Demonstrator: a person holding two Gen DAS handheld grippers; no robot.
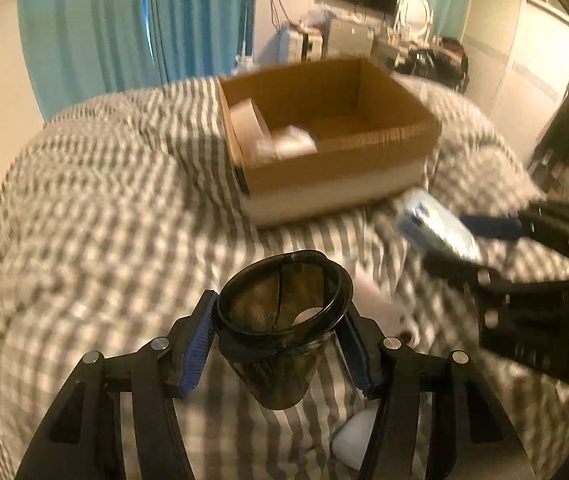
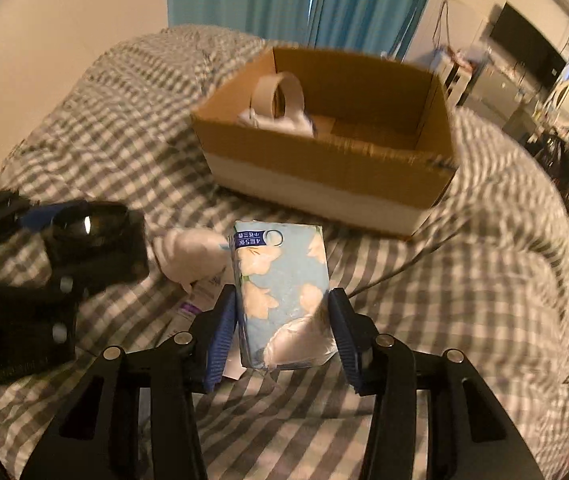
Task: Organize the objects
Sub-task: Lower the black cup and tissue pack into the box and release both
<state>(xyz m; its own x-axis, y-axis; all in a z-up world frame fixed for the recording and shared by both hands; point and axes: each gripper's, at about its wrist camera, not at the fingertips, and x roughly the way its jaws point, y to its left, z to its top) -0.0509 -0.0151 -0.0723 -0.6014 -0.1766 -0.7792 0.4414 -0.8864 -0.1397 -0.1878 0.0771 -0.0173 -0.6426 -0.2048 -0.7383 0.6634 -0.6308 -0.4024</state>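
Two grippers were loaded in front of the cardboard box on the checked bedspread. We had the left gripper clenched on a dark translucent cup, raised off the bedspread, near side of the box. We had the right gripper grasping a blue floral tissue pack, also before the box. A tape roll lay inside the box.

You see the white things in the cardboard box too blurred to identify.
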